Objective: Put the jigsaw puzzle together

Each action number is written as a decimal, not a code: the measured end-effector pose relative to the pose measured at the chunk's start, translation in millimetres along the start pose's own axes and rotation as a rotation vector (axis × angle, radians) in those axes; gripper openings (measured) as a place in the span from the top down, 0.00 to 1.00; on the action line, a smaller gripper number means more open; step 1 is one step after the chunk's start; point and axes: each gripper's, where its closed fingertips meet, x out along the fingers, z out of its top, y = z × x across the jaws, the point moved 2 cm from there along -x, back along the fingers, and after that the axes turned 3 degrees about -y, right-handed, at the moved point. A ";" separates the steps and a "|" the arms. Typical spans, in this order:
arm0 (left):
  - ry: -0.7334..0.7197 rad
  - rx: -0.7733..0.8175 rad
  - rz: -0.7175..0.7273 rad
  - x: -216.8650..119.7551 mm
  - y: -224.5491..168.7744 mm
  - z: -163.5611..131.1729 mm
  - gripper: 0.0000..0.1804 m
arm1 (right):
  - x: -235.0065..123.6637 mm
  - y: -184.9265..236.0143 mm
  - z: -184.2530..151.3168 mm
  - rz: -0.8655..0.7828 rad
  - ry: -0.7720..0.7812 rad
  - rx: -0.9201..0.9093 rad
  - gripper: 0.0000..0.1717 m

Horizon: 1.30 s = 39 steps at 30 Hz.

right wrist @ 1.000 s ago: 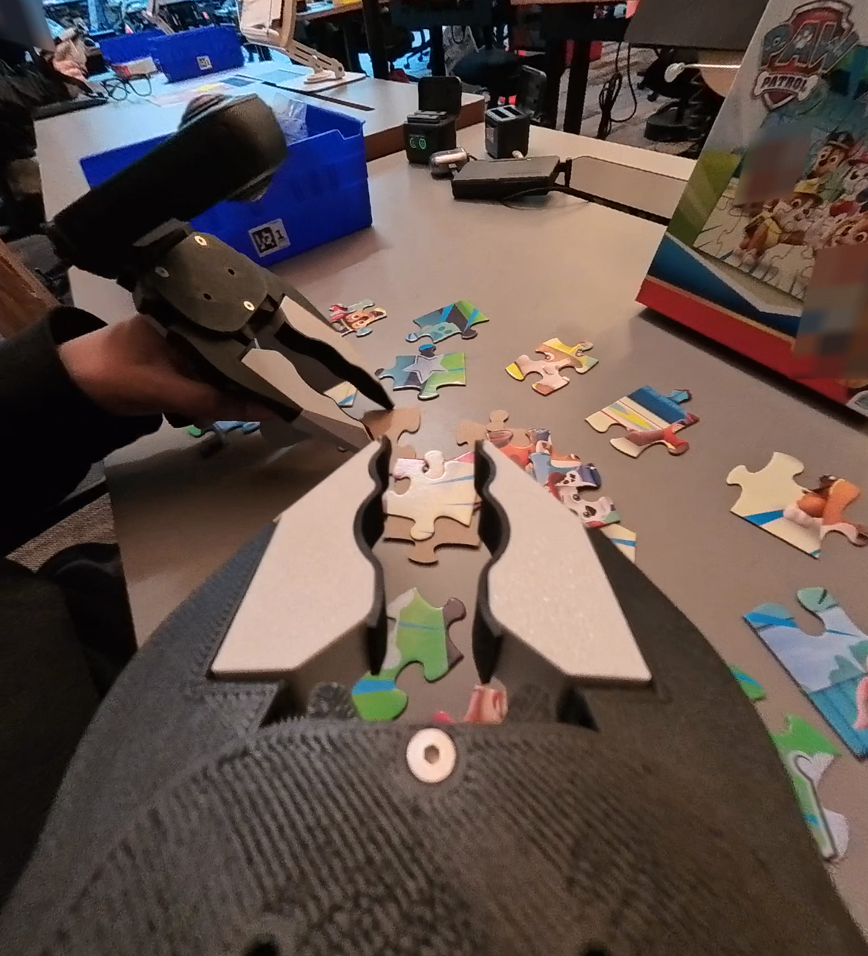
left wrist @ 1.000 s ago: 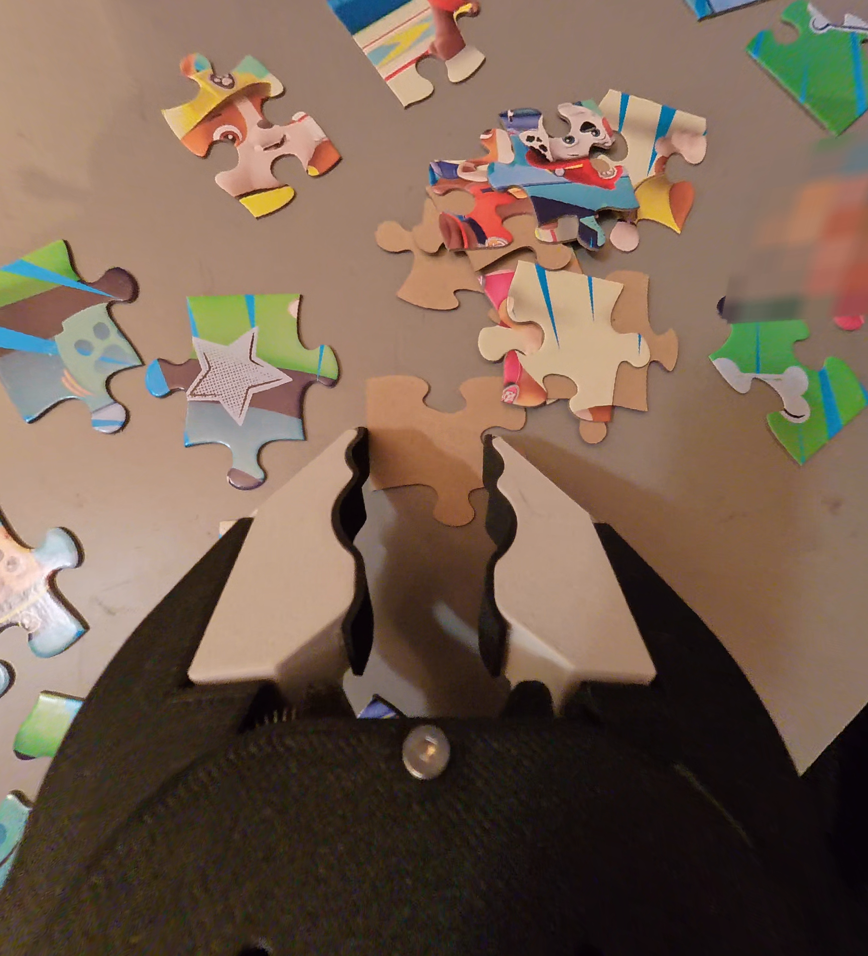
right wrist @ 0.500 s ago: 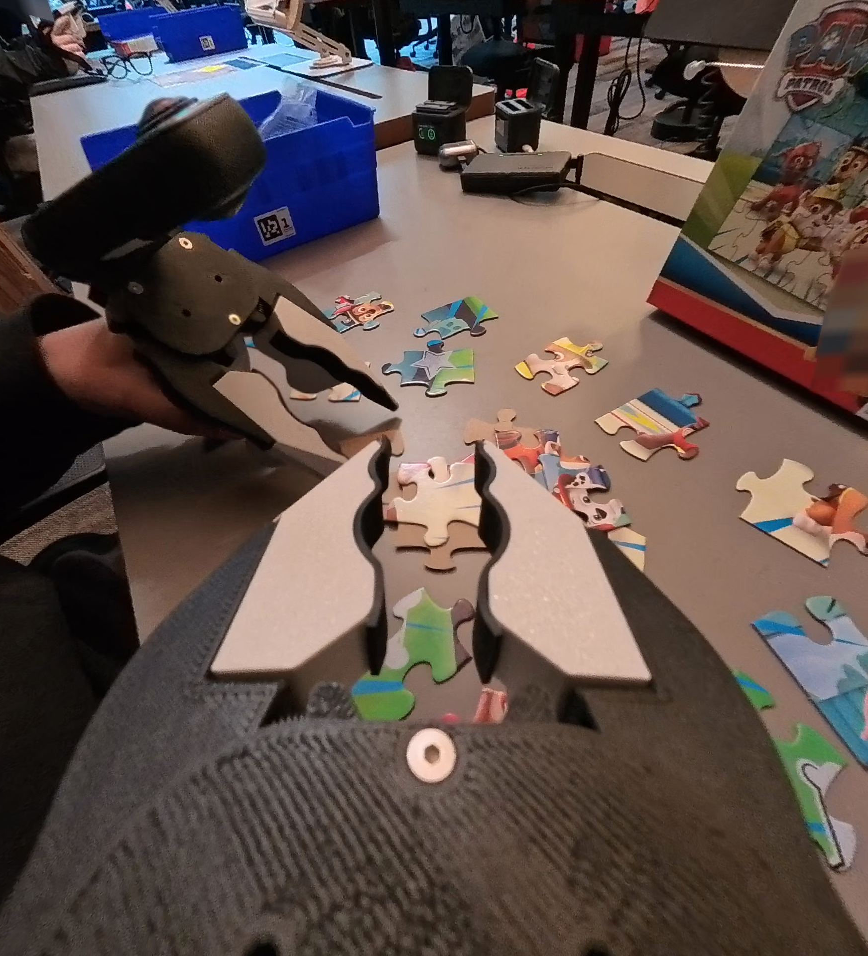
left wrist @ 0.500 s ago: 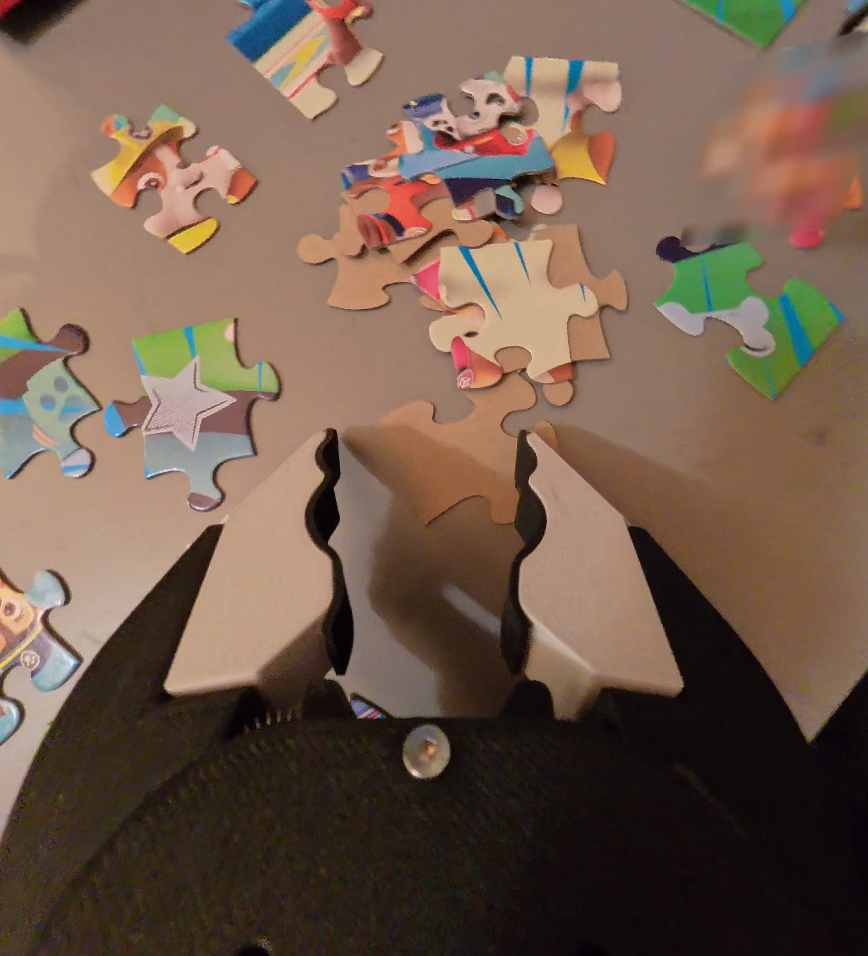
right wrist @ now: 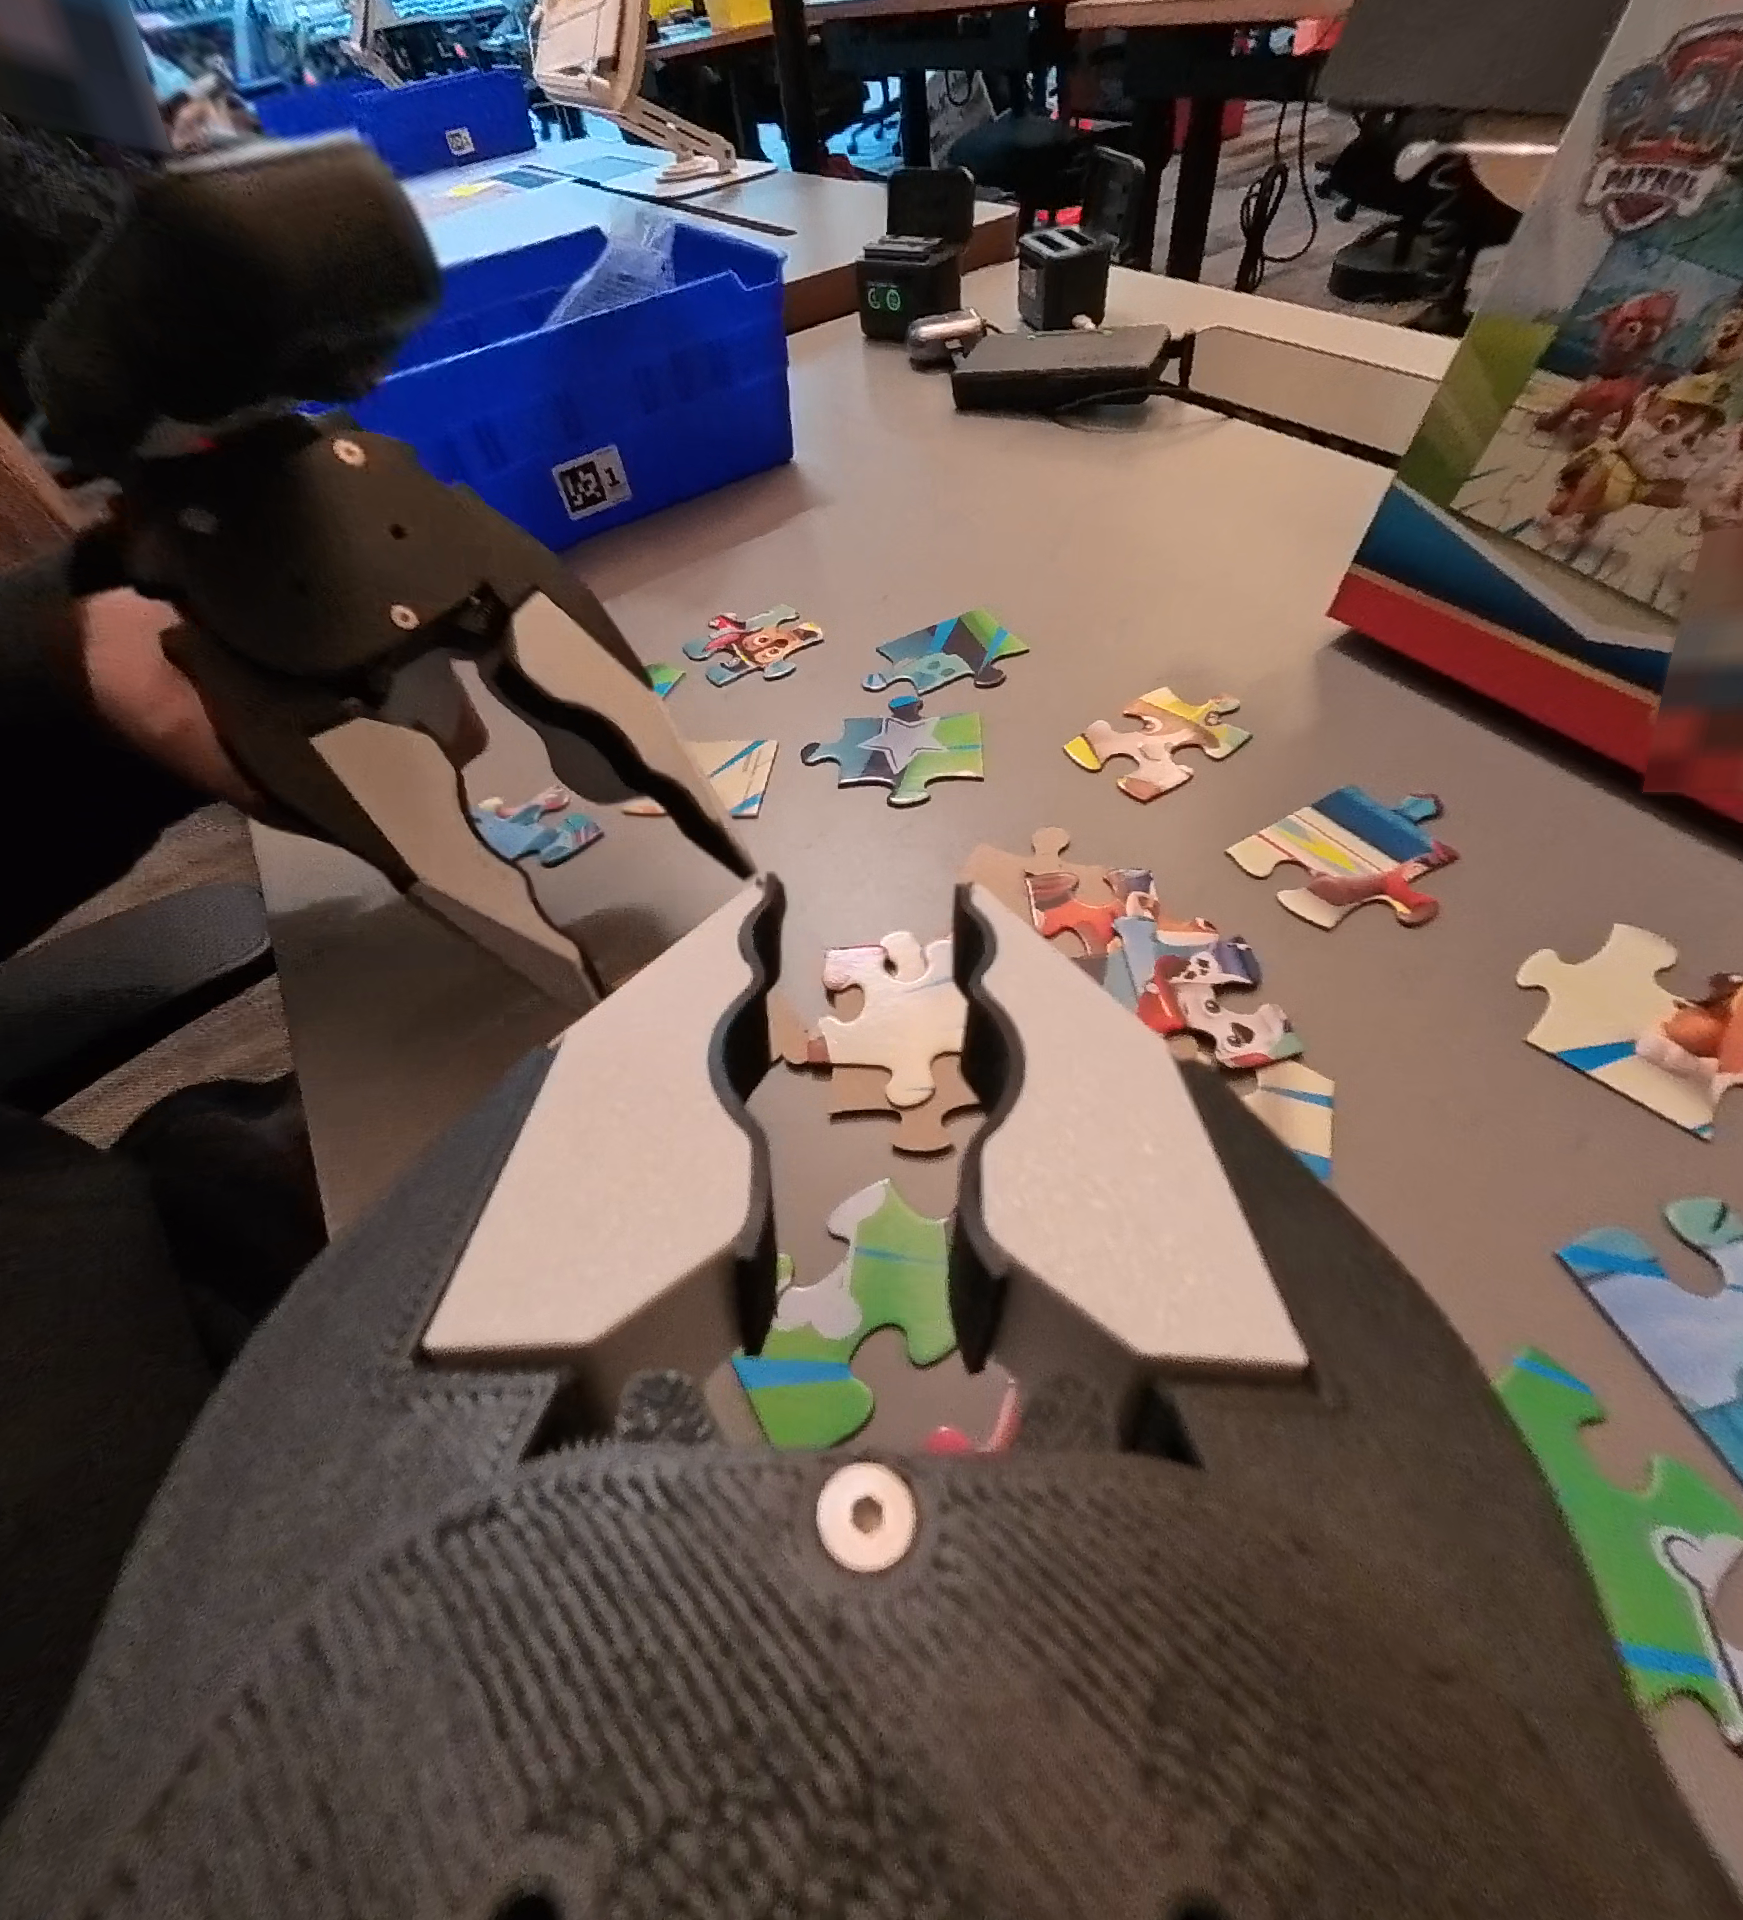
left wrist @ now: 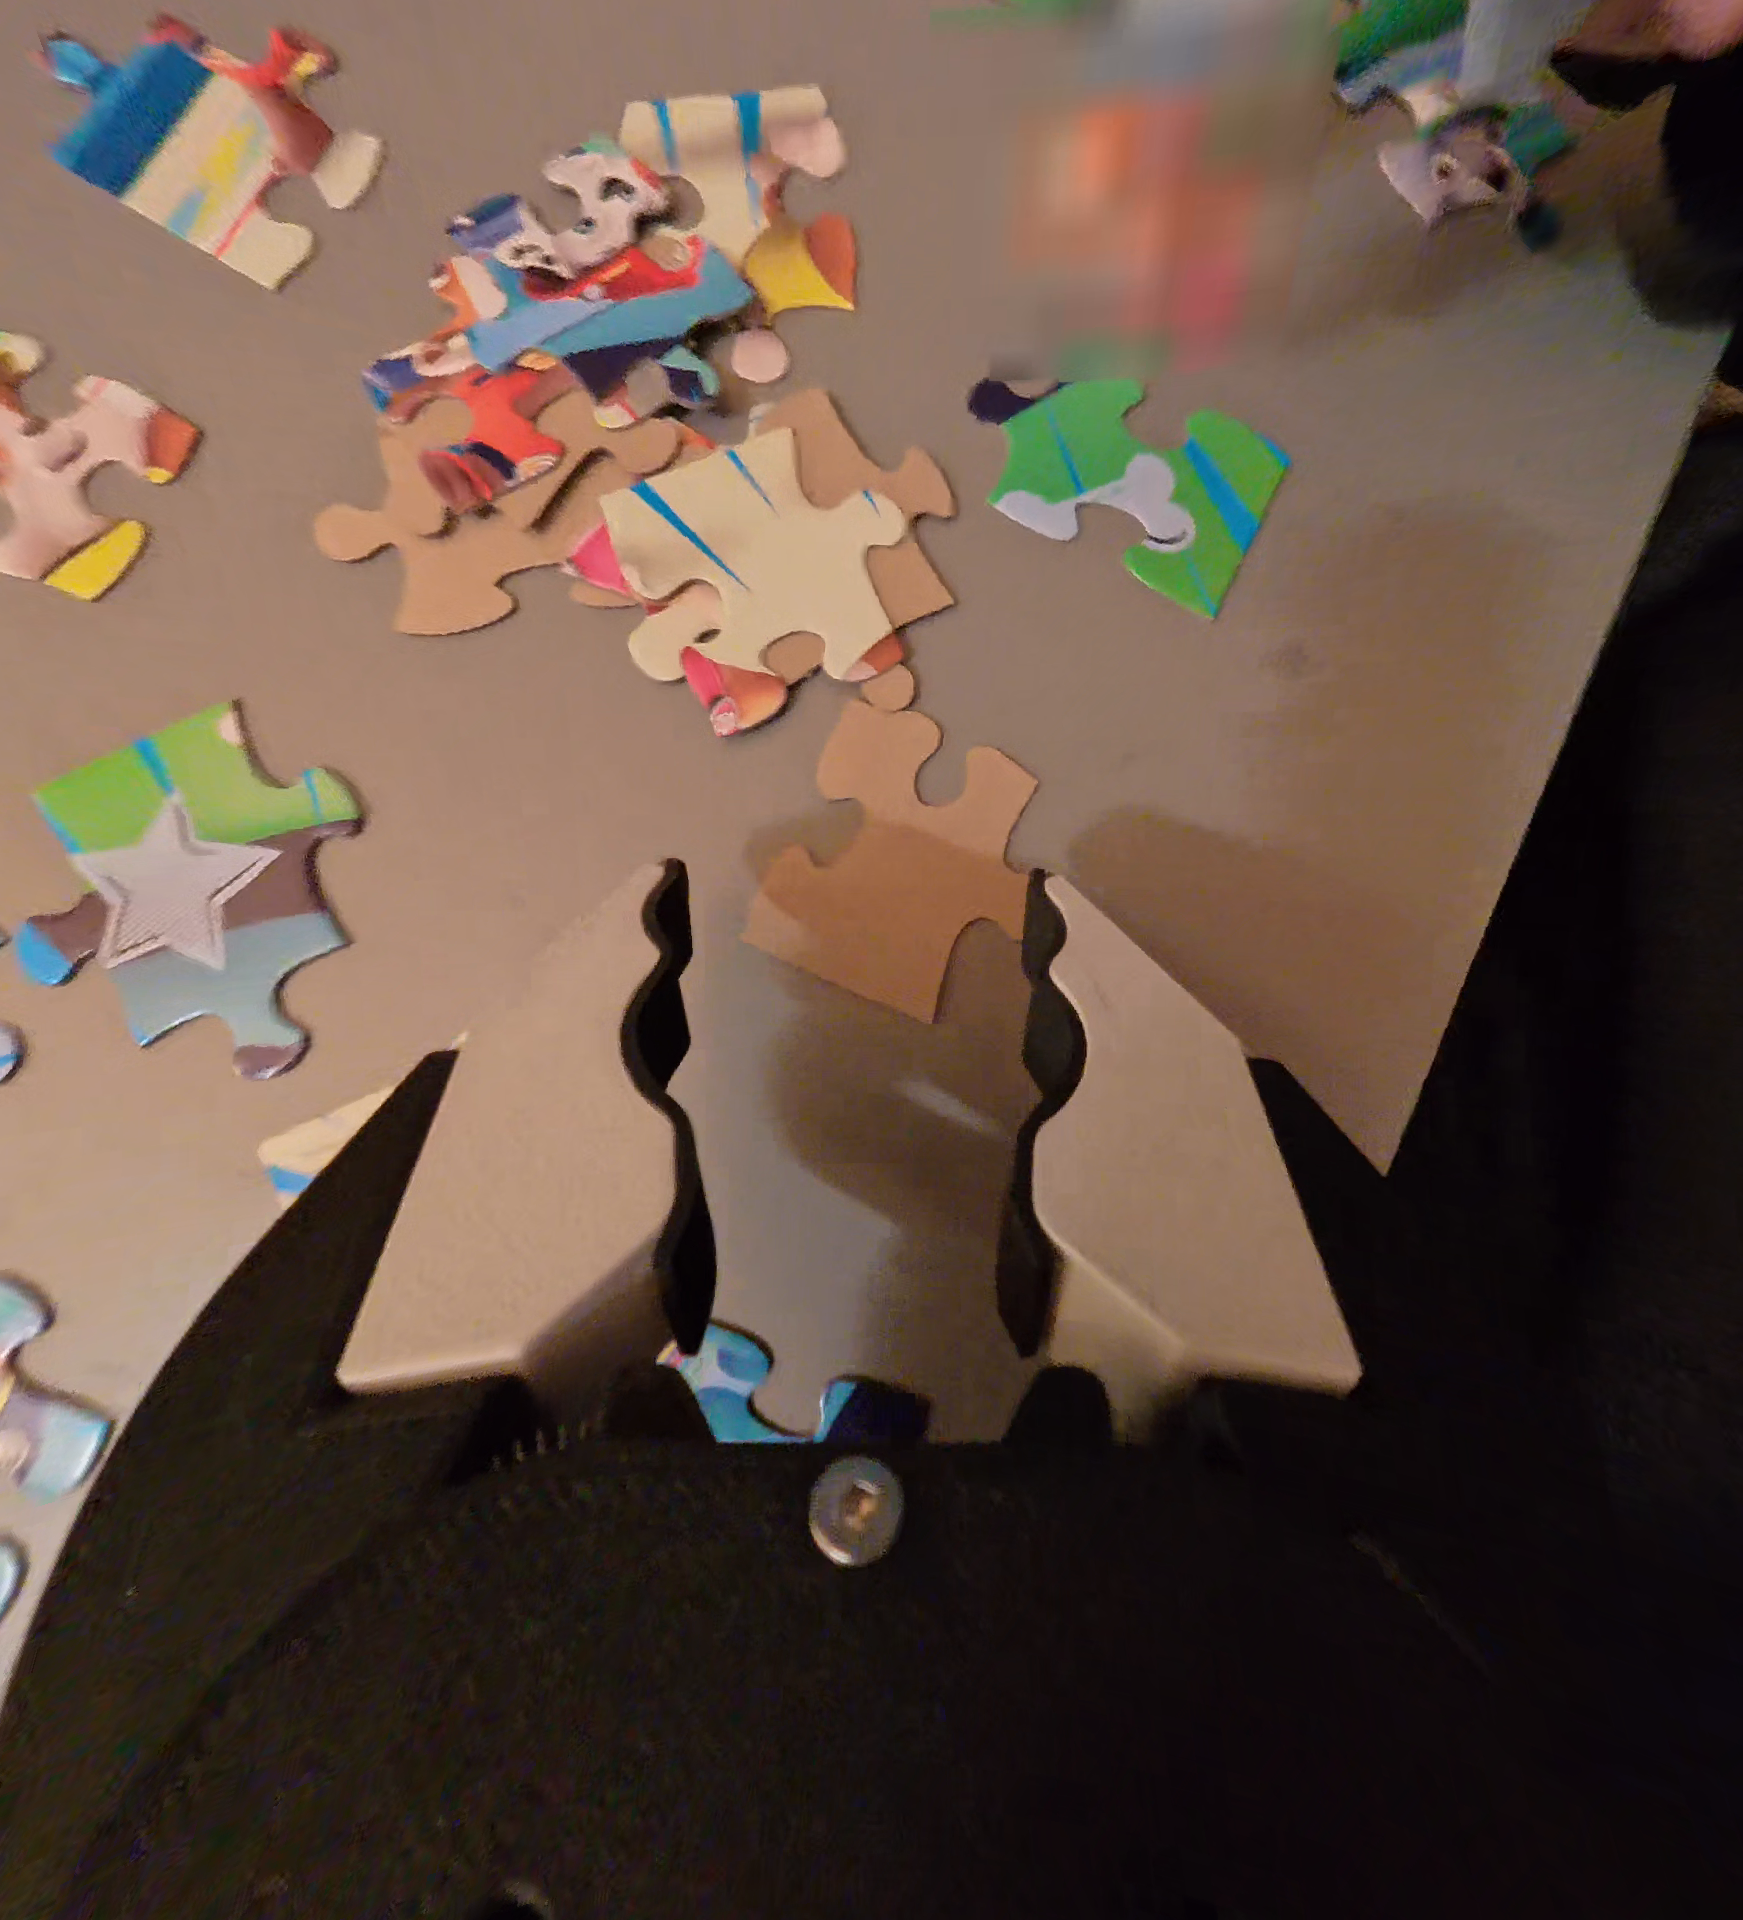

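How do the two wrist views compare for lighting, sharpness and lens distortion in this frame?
Left wrist view: dim and warm-toned, with the left gripper casting soft shadows over the face-down brown piece; pieces at the left edge are smeared. Right wrist view: brighter and cooler, the table and blue bin fairly crisp; wide-angle bending tilts the puzzle box at the frame edge.

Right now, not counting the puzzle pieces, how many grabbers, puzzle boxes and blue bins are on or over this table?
Grabbers: 2, the left gripper and the right gripper, both open and holding nothing
Puzzle boxes: 1, the puzzle box
Blue bins: 1, the blue bin
Total: 4
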 end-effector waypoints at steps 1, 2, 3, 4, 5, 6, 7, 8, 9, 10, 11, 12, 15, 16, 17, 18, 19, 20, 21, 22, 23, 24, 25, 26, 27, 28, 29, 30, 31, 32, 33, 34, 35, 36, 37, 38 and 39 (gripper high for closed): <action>0.001 0.025 -0.039 3.1 -2.9 -1.1 0.65 | -1.8 0.2 1.1 -0.011 0.000 -0.016 0.82; 0.002 0.059 -0.069 5.3 -5.1 -2.3 0.65 | -3.9 -0.2 1.7 -0.025 0.000 -0.030 0.82; 0.009 0.092 -0.097 6.9 -7.4 -4.2 0.66 | -6.0 -1.2 1.7 -0.037 0.001 -0.037 0.82; 0.019 0.121 -0.124 8.2 -9.6 -5.9 0.66 | -7.9 -1.9 1.0 -0.043 0.001 -0.037 0.82; 0.025 0.149 -0.152 9.0 -11.7 -7.1 0.66 | -9.5 -2.3 0.3 -0.043 0.000 -0.029 0.82; 0.031 0.170 -0.173 10.0 -12.7 -8.1 0.66 | -10.7 -2.3 -0.4 -0.039 -0.005 -0.016 0.82; 0.037 0.183 -0.182 11.5 -11.9 -8.5 0.66 | -11.7 -2.1 -0.8 -0.032 -0.012 0.000 0.82; 0.046 0.191 -0.184 12.9 -10.5 -8.8 0.66 | -12.6 -1.5 -0.8 -0.023 -0.019 0.017 0.82; 0.058 0.195 -0.177 14.2 -8.0 -9.0 0.66 | -13.6 -0.7 -0.4 -0.015 -0.028 0.031 0.82; 0.067 0.198 -0.170 14.8 -5.9 -9.3 0.66 | -14.6 0.1 0.3 -0.009 -0.036 0.042 0.82; 0.073 0.196 -0.168 14.6 -4.7 -9.4 0.66 | -15.8 0.6 1.0 -0.006 -0.042 0.047 0.82; 0.079 0.186 -0.175 13.9 -4.5 -10.2 0.66 | -17.1 0.6 1.4 -0.008 -0.045 0.048 0.82; 0.083 0.148 -0.197 9.8 -4.9 -12.2 0.72 | -19.9 -0.6 0.9 -0.016 -0.046 0.046 0.82; 0.085 0.141 -0.195 8.8 -4.7 -13.3 0.75 | -20.2 -0.7 0.7 -0.015 -0.047 0.049 0.82; 0.085 0.141 -0.189 8.3 -4.7 -14.1 0.77 | -20.3 -0.5 0.4 -0.011 -0.049 0.053 0.82; 0.087 0.141 -0.180 7.7 -5.2 -14.9 0.79 | -20.2 -0.1 0.3 -0.006 -0.052 0.058 0.82; 0.091 0.141 -0.174 7.2 -6.1 -15.6 0.79 | -19.8 0.7 0.4 0.001 -0.055 0.064 0.82; 0.096 0.140 -0.168 6.4 -7.1 -16.4 0.79 | -19.4 1.8 0.5 0.008 -0.058 0.069 0.82; 0.101 0.142 -0.162 5.7 -7.9 -17.3 0.81 | -18.9 3.2 0.6 0.016 -0.060 0.073 0.82; 0.102 0.143 -0.157 4.8 -9.0 -18.1 0.83 | -18.2 4.8 0.2 0.023 -0.059 0.076 0.82; 0.101 0.142 -0.151 4.0 -9.8 -18.9 0.84 | -17.2 6.8 -0.5 0.033 -0.055 0.075 0.82; 0.099 0.137 -0.149 3.0 -11.2 -20.0 0.86 | -15.8 10.1 -1.9 0.050 -0.047 0.070 0.81; 0.097 0.130 -0.151 1.9 -12.9 -21.4 0.86 | -13.7 15.5 -4.3 0.077 -0.033 0.062 0.81; 0.094 0.122 -0.151 0.9 -14.4 -22.7 0.86 | -10.9 22.4 -7.9 0.110 -0.011 0.051 0.81; 0.092 0.115 -0.152 -0.2 -16.3 -24.0 0.86 | -7.3 29.8 -13.3 0.141 0.020 0.036 0.80; 0.090 0.109 -0.155 -1.2 -18.6 -25.5 0.86 | -3.3 36.3 -20.4 0.158 0.062 0.015 0.80; 0.090 0.104 -0.160 -2.3 -21.4 -26.7 0.84 | 0.6 40.1 -27.8 0.151 0.105 -0.019 0.80; 0.091 0.101 -0.165 -3.5 -24.9 -28.0 0.80 | 3.7 42.9 -33.9 0.133 0.138 -0.061 0.80; 0.093 0.098 -0.174 -4.8 -28.9 -29.3 0.78 | 5.8 45.6 -37.8 0.118 0.158 -0.102 0.80; 0.096 0.099 -0.179 -5.9 -32.5 -30.5 0.76 | 7.2 48.2 -40.0 0.110 0.170 -0.130 0.80; 0.096 0.104 -0.175 -6.4 -34.8 -31.4 0.75 | 8.1 50.6 -40.9 0.109 0.175 -0.145 0.80; 0.092 0.108 -0.167 -6.4 -36.1 -32.0 0.75 | 8.6 52.8 -40.8 0.114 0.175 -0.146 0.80; 0.081 0.112 -0.166 -6.1 -37.7 -31.6 0.74 | 8.9 54.8 -40.1 0.121 0.169 -0.138 0.80; 0.058 0.118 -0.159 -5.7 -38.0 -29.3 0.73 | 9.1 56.2 -38.9 0.129 0.162 -0.126 0.80; 0.031 0.126 -0.156 -5.2 -38.8 -26.1 0.73 | 9.0 57.1 -37.8 0.133 0.155 -0.117 0.80; 0.012 0.134 -0.156 -4.5 -40.5 -23.3 0.73 | 8.7 57.2 -36.8 0.133 0.150 -0.112 0.80; 0.006 0.148 -0.154 -3.4 -42.1 -21.7 0.73 | 8.3 57.1 -36.0 0.130 0.147 -0.111 0.80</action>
